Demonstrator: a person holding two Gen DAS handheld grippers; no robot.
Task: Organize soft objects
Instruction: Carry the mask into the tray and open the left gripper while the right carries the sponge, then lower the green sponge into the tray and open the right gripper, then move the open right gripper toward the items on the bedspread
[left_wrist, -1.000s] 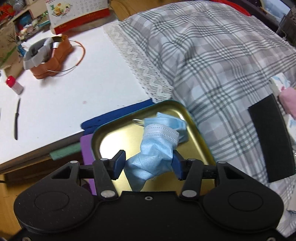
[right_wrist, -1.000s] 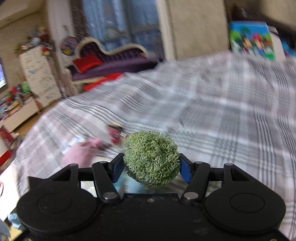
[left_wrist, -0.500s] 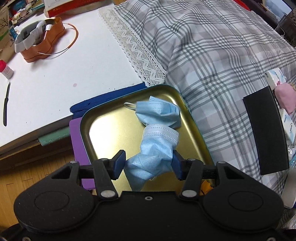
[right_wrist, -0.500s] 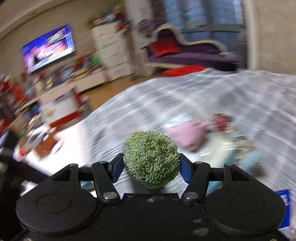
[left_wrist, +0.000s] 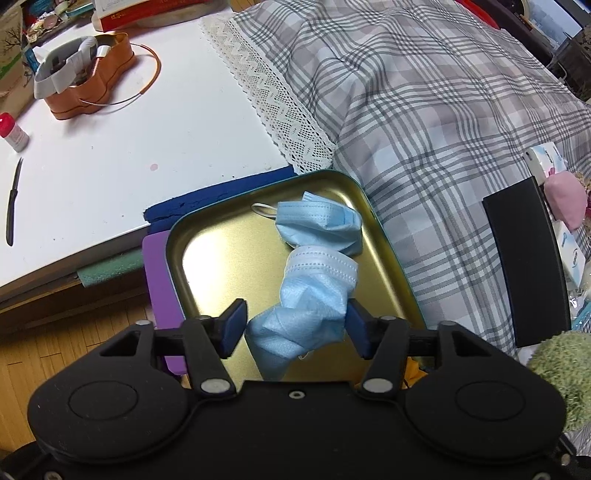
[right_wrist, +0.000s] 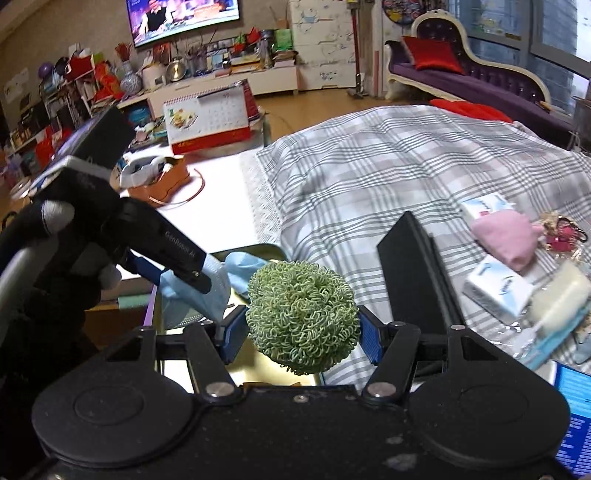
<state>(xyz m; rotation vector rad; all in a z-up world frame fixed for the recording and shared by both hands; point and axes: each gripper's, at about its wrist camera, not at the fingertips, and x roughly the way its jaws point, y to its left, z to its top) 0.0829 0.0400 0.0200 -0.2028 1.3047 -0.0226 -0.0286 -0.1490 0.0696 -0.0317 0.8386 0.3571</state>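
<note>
A gold metal tray (left_wrist: 207, 236) lies at the bed's edge with one crumpled blue face mask (left_wrist: 317, 225) in it. A second blue mask (left_wrist: 306, 295) stands bunched between the jaws of my left gripper (left_wrist: 293, 317), low over the tray. Those jaws are opening: a gap shows at the left pad, and the right pad still touches the mask. My right gripper (right_wrist: 301, 328) is shut on a green curly scrubber ball (right_wrist: 301, 317) just right of the tray (right_wrist: 258, 251). The ball's edge (left_wrist: 557, 369) shows in the left wrist view. A gloved hand holds the left gripper (right_wrist: 173, 275).
A black flat box (left_wrist: 524, 258) lies on the plaid bedspread (left_wrist: 443, 110) right of the tray, with a pink cloth (left_wrist: 565, 199) and tissue packs (right_wrist: 495, 291) beyond. The white table (left_wrist: 110, 155) on the left carries an orange tin (left_wrist: 85, 88), a knife (left_wrist: 13, 203) and a small bottle (left_wrist: 11, 131).
The left jaws have spread, and a gap now shows beside the mask. The right gripper has swung left with the green ball, from facing the bed to beside the tray.
</note>
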